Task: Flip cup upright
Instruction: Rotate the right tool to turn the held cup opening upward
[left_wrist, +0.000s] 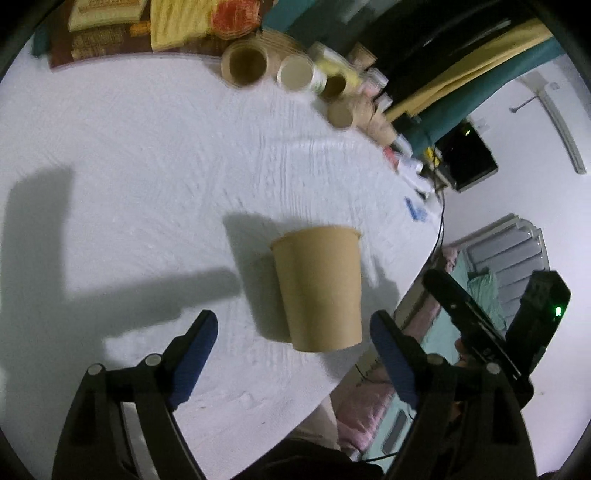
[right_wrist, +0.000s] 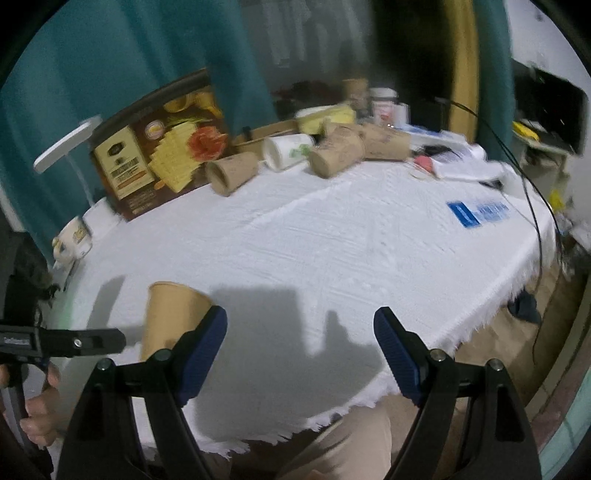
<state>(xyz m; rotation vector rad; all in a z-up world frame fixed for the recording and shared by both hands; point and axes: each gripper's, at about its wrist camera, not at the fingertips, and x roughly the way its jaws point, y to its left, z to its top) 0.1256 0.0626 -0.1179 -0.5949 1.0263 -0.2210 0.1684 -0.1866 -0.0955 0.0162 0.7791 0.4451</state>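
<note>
Currently, brown paper cup is sitting at lower centre of the left wrist frame, seemingly mouth-down on white tablecloth. Left gripper and right gripper are gaping wide, holding nothing. Flip not yet begun.

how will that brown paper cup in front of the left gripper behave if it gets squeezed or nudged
The brown paper cup looks thin-walled, so a hard pinch would probably dent it. It stands alone on the white tablecloth and looks light, so a nudge would likely slide or tip it. Once down, its tapered round wall would likely roll in a curve. The left gripper is open, jaws apart from it.
</note>
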